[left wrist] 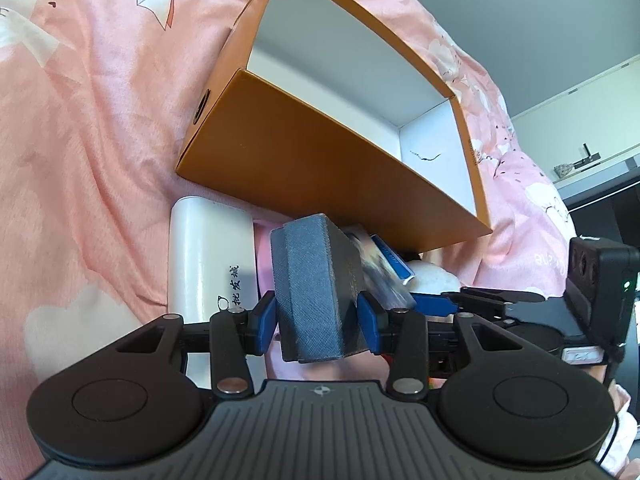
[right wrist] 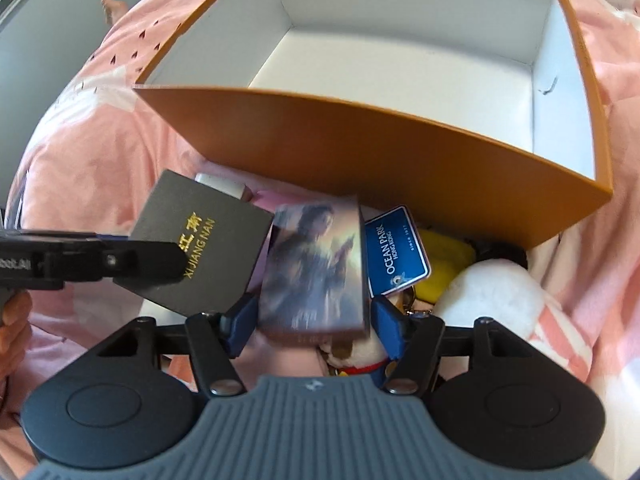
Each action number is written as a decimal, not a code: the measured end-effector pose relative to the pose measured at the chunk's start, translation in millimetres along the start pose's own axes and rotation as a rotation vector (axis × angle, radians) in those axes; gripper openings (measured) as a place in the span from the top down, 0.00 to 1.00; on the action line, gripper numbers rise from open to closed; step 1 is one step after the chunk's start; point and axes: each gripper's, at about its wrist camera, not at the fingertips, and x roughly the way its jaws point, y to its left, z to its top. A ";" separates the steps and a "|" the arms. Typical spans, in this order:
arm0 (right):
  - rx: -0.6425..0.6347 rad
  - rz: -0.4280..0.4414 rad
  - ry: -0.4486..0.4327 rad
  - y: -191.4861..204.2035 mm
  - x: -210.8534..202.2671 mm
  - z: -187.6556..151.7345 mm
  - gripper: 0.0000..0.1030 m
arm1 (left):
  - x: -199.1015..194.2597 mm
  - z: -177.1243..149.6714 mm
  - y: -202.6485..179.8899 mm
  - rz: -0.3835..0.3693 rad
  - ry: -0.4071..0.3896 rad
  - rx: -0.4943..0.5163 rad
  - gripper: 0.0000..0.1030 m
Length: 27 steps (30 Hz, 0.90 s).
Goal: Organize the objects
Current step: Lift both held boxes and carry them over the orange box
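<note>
Left wrist view first. Left gripper (left wrist: pixel 316 318): blue pads (left wrist: pixel 265 320) pressed on both sides of a gray box (left wrist: pixel 310 284), lifted a little off the pink bed cover (left wrist: pixel 88 120). Jaws part way apart, filled by the gray box. Orange box (left wrist: pixel 320 156) just past it at 12 o'clock, open on top, white inside, nothing in it as far as seen. White case (left wrist: pixel 208 256) lying at 9 o'clock of the gray box, near the orange wall. Near wall tall, so up and over needed to get in. Lots of room inside.

Right wrist view next. Right gripper (right wrist: pixel 314 316): pads tight on a picture box (right wrist: pixel 318 268), blurry, held up. Jaws about half apart, full of that picture box. Orange box (right wrist: pixel 360 140) again at 12 o'clock, wide open, still bare inside. Gray box with gold letters (right wrist: pixel 200 240) at 9 o'clock, almost touching the picture box, so little room between the two. Blue tag (right wrist: pixel 396 252) at 2 o'clock, yellow toy (right wrist: pixel 444 264) and white plush (right wrist: pixel 492 300) at 3 o'clock, all waiting outside.

Task just begun, probably: two things picked up, none put away.
</note>
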 end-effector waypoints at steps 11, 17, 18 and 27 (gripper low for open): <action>0.042 0.065 -0.100 -9.2 -47.2 -9.9 0.41 | -40.9 12.5 -15.7 -0.050 -0.097 0.034 0.64; 0.047 0.095 -0.162 -8.1 -85.4 -11.3 0.41 | -57.3 24.5 -36.0 -0.072 -0.139 0.090 0.64; 0.045 0.099 -0.175 -8.2 -92.4 -11.0 0.41 | -59.7 27.2 -39.2 -0.076 -0.145 0.099 0.64; -0.029 0.082 -0.365 1.0 -155.0 20.4 0.41 | -76.9 66.8 -74.6 -0.080 -0.263 0.206 0.64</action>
